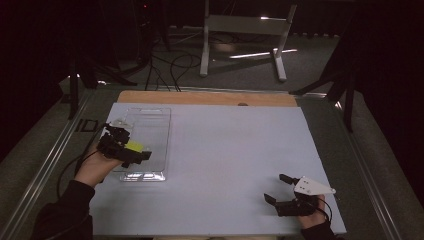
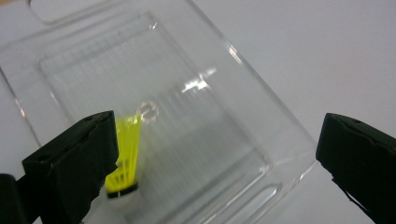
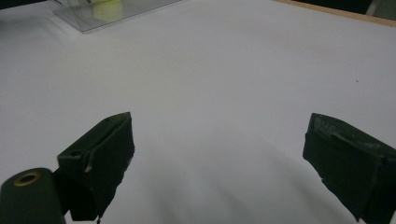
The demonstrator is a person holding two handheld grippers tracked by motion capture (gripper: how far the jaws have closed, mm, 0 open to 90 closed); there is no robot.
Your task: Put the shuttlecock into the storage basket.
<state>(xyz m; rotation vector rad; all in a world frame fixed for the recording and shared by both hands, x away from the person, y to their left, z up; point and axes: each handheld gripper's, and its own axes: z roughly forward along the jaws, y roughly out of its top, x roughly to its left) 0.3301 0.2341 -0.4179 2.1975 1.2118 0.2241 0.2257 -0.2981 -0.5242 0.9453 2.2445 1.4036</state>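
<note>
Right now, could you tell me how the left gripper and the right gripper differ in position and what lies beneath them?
The left gripper is over the clear plastic tray, above a yellow shuttlecock; the right gripper is over bare white table. The left sits farther from the person, the right near the table's front edge. Both stand open, holding nothing.

left gripper [image 1: 134, 150] fingers spread, right gripper [image 1: 278, 187] likewise

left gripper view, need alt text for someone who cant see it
The left gripper, its two black jaws wide apart, hangs over a clear plastic tray on a white table. A yellow shuttlecock with a white base lies in the tray beside one jaw.
</note>
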